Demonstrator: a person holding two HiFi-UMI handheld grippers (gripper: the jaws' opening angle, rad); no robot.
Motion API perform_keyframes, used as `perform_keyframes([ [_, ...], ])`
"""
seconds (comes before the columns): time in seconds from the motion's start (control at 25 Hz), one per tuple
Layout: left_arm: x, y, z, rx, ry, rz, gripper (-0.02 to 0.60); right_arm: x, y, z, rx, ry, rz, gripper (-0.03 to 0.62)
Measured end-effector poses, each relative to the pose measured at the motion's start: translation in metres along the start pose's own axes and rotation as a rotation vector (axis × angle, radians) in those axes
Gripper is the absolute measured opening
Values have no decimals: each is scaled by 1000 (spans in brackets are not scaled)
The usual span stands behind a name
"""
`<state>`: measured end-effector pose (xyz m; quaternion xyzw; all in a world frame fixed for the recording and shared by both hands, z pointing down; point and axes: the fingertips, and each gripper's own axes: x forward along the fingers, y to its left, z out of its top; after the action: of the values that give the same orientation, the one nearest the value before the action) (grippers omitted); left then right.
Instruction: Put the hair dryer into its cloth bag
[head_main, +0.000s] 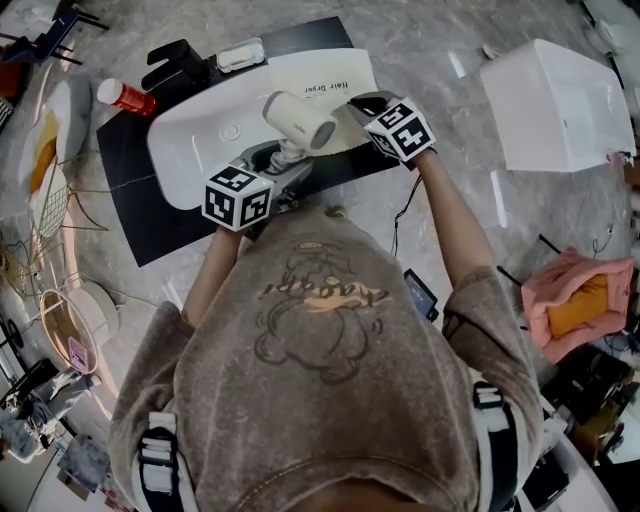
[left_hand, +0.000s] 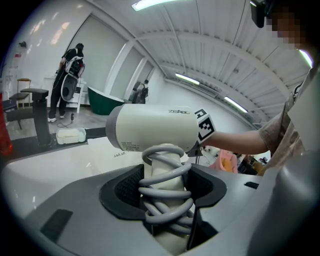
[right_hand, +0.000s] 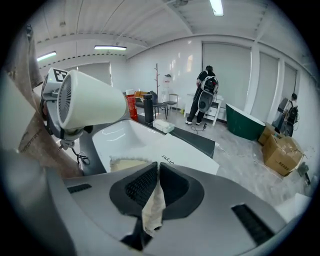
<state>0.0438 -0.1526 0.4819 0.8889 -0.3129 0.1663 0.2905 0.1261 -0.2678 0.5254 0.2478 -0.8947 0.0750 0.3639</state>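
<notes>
A white hair dryer (head_main: 298, 118) hangs over the white basin (head_main: 195, 150). My left gripper (head_main: 283, 160) is shut on its handle (left_hand: 165, 185), which has the grey cord wound around it. The barrel (left_hand: 155, 127) sticks out level above the jaws. The white cloth bag (head_main: 320, 75), printed "Hair Dryer", lies across the basin's far rim. My right gripper (head_main: 362, 105) is shut on the bag's edge (right_hand: 152, 200), and a fold of cloth hangs between the pads. In the right gripper view the dryer (right_hand: 90, 102) sits up left of the bag's mouth (right_hand: 127, 164).
The basin rests on a black mat (head_main: 140, 215). A red-capped bottle (head_main: 125, 96), a black object (head_main: 180, 62) and a small white dish (head_main: 240, 55) lie at the far left. A white box (head_main: 555, 100) stands at the right, a pink bag (head_main: 575, 300) on the floor.
</notes>
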Motion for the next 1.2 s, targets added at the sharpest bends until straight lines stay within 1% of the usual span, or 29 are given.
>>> perform_keyframes([
  [0.24, 6, -10, -11, 30, 46, -32, 256, 4, -6, 8, -14, 31, 21, 23],
  [0.44, 20, -18, -25, 57, 107, -75, 256, 6, -9, 12, -7, 37, 27, 23],
  [0.6, 33, -23, -37, 73, 163, -124, 256, 8, -9, 16, -10, 37, 29, 23],
  [0.76, 44, -34, -53, 109, 235, -186, 256, 10, -7, 17, -19, 41, 34, 23],
  [1.04, 60, -49, -70, 125, 305, -251, 256, 9, -7, 19, -25, 41, 37, 23],
  [1.2, 66, -51, -78, 115, 332, -265, 256, 8, -6, 21, -34, 40, 42, 23],
])
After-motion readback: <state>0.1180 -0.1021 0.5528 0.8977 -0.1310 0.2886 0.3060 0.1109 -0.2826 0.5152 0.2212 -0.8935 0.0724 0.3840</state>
